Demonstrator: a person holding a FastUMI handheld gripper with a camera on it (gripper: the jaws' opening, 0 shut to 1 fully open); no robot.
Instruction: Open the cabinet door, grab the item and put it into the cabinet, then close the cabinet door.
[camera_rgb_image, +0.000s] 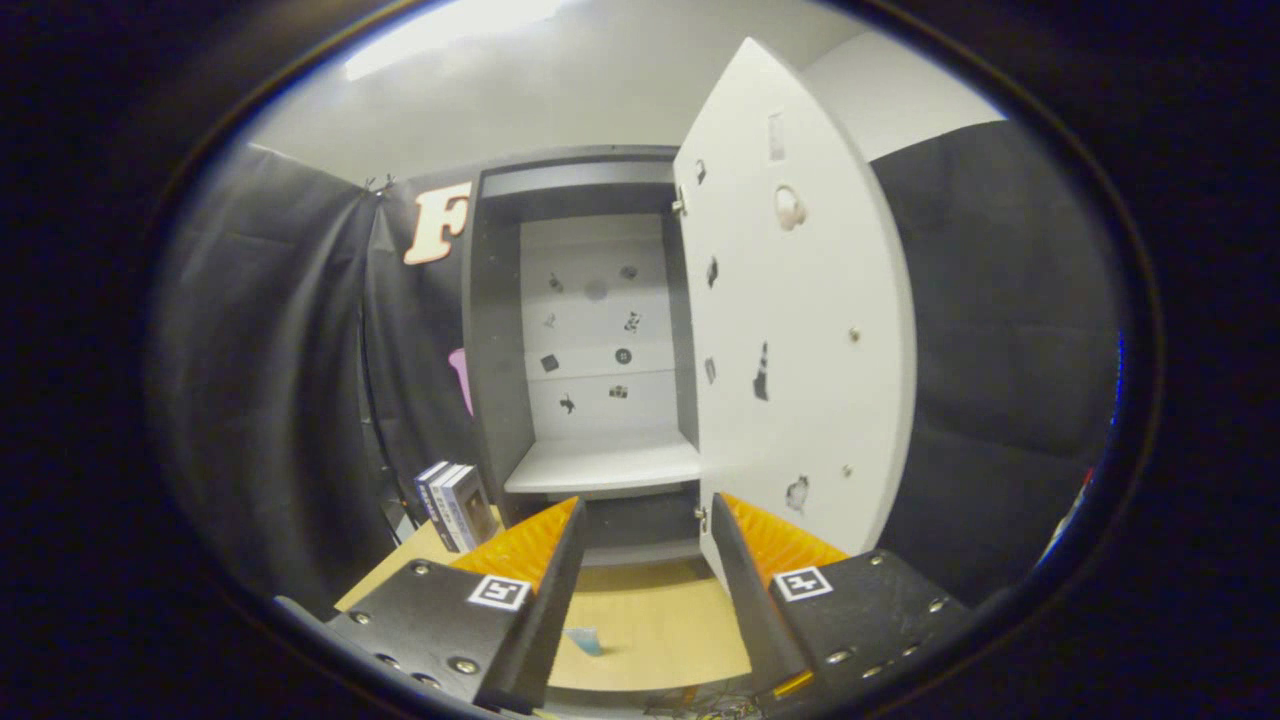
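Observation:
A grey cabinet (490, 340) stands on the wooden table straight ahead of my fingers. Its white door (790, 320) is swung wide open to the right, stickers dotted over its inner face. Inside, a white shelf (605, 465) lies bare below a white back panel with small stickers. My gripper (648, 515) is open, fingers spread wide, with nothing between them; it points at the cabinet's lower opening from a short distance. A small boxed item (457, 505), blue and white, stands upright on the table left of the cabinet, just beyond my left finger.
The light wooden table (650, 620) runs under the fingers, with a small blue scrap (585, 640) lying on it between them. Black cloth walls close in on the left and right. The open door's edge (705, 520) hangs close to my right finger.

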